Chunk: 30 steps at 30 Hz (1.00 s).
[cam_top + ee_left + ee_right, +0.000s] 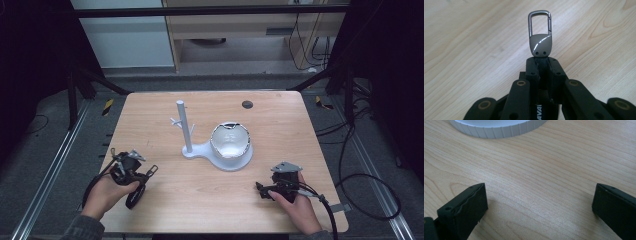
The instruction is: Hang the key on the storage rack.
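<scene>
My left gripper (541, 61) is shut on a black strap (542, 68) that carries a grey metal snap clip (540, 37). The clip sticks out past the jaw tips, just above the wood. From above, that gripper (145, 174) sits at the table's front left, with the clip (152, 170) pointing right and the strap's loop (135, 196) hanging by the hand. My right gripper (260, 189) rests at the front right, and its jaws (539, 207) stand wide open over bare wood. A white stand (186, 127) with a post and small pegs rises mid-table. A white bowl (230, 140) sits on its round base.
The ribbed white rim of the stand's base (499, 127) lies just ahead of the right gripper. A small dark disc (247, 104) is set into the wooden table (165, 210) near the far edge. Cables trail on the floor at right (370, 200).
</scene>
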Tool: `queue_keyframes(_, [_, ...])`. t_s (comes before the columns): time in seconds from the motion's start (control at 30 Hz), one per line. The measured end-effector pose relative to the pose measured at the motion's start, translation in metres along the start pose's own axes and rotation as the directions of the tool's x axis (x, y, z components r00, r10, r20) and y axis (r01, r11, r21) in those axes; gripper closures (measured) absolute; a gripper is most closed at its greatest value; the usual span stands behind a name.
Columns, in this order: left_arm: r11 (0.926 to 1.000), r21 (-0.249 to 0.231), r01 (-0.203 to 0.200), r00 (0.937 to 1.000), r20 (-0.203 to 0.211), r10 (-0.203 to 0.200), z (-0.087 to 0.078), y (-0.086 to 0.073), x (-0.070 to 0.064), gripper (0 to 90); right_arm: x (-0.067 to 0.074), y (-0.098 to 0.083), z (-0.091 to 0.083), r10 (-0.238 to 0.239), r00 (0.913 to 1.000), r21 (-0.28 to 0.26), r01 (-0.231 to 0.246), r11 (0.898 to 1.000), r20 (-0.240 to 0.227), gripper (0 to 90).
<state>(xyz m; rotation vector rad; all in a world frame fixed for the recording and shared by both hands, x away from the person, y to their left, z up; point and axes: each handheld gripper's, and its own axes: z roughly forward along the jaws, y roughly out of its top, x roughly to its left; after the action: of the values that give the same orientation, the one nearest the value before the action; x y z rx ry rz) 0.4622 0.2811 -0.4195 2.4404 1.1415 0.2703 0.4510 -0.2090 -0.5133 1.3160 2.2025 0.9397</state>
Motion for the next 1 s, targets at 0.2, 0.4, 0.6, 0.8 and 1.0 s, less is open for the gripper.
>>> queue_keyframes(0.2, [0.9878, -0.145, 0.056, 0.9984, 0.001, -0.057, -0.023, -0.023, 0.005, 80.5, 0.000, 0.000, 0.000, -0.002, 1.0000, 0.000, 0.002, 1.000, 0.000, 0.5])
queue_keyframes(0.4, [0.9728, -0.223, 0.062, 0.9977, -0.014, -0.067, -0.036, -0.036, 0.006, 80.6, 0.000, 0.000, 0.000, 0.003, 1.0000, 0.001, -0.003, 1.000, 0.002, 0.5])
queue_keyframes(0.6, [0.9555, -0.292, 0.038, 0.9969, -0.056, -0.056, -0.043, -0.033, 0.001, 80.7, 0.001, 0.000, -0.001, 0.006, 1.0000, 0.001, -0.006, 1.000, 0.002, 0.5])
queue_keyframes(0.8, [0.9273, -0.374, 0.026, 0.9951, -0.079, -0.059, -0.049, -0.021, -0.004, 80.7, 0.000, 0.000, -0.001, 0.002, 1.0000, 0.003, -0.002, 1.000, 0.002, 0.5])
queue_keyframes(1.0, [0.9209, -0.389, 0.018, 0.9954, -0.079, -0.053, -0.050, -0.007, -0.006, 80.6, 0.000, 0.000, 0.000, -0.002, 1.0000, 0.001, 0.002, 1.000, -0.003, 0.4])
